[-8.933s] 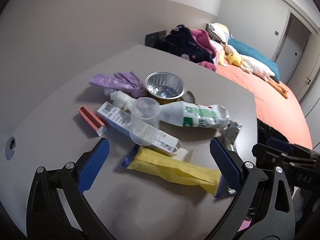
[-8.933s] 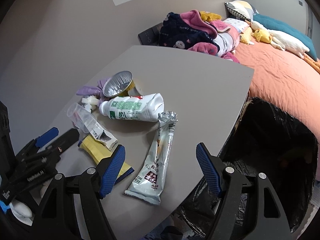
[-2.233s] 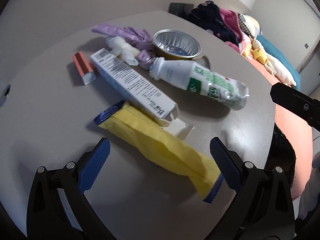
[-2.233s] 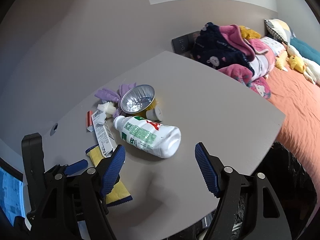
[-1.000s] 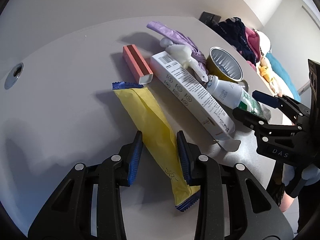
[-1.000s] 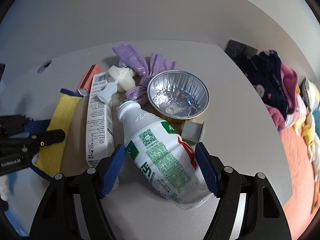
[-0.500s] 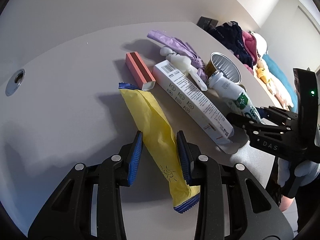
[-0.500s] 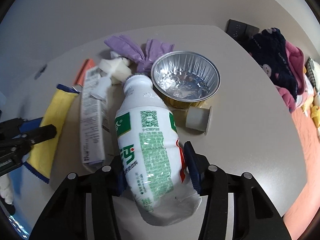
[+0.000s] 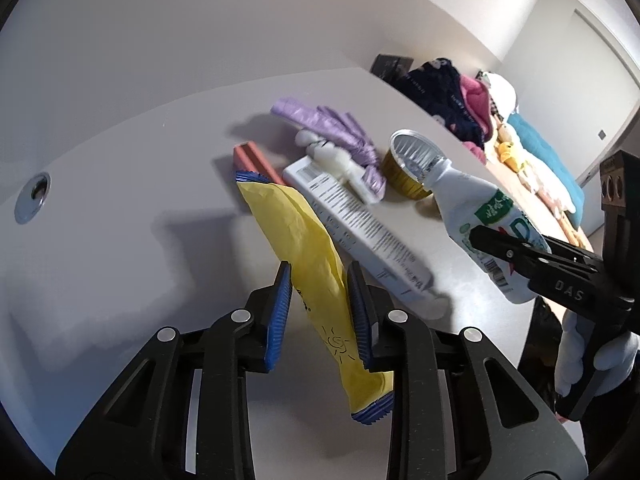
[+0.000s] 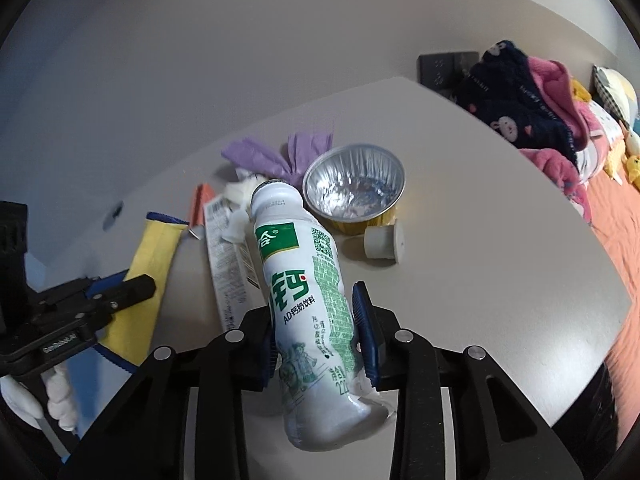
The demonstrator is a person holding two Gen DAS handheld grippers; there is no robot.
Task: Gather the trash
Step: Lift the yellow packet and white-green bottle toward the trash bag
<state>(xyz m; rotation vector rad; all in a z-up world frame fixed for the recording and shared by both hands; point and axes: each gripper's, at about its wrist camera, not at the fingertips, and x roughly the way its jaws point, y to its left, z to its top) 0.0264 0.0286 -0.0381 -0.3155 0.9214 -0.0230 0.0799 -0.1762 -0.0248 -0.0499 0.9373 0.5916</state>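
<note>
- Left gripper (image 9: pixel 320 312): jaws closing on the yellow wrapper (image 9: pixel 308 264); the blue pads press its lower half, and the wrapper stands clear of the grey table (image 9: pixel 100 240), its far end tilted up and away.
- Right gripper (image 10: pixel 320 328): jaws closing on the white drink bottle (image 10: pixel 308 300); pads bear on its lower body, which is visibly dented; the neck points away, over the remaining litter.
- Risk — the wrapper is thin and slack; held only at its lower half, it could slide out or fold over if swung quickly.
- Risk — the bottle is soft and already crushed near its base; a squeeze that buckles it further may loosen the hold, and it could drop back on the table.
- Risk: the two grippers work near each other; crossing paths could knock one load loose.
- Condition of trash still on the table: a long white carton (image 9: pixel 356 232), a small red box (image 9: pixel 256 160), a purple crumpled bag (image 9: pixel 328 128) with white wadding (image 9: pixel 336 160) on it, a foil cup (image 10: pixel 354 184) and a grey cap (image 10: pixel 384 242) just beside it.
- Bin: a black liner edge (image 10: pixel 588 404) shows past the table's near corner — judged the destination.
</note>
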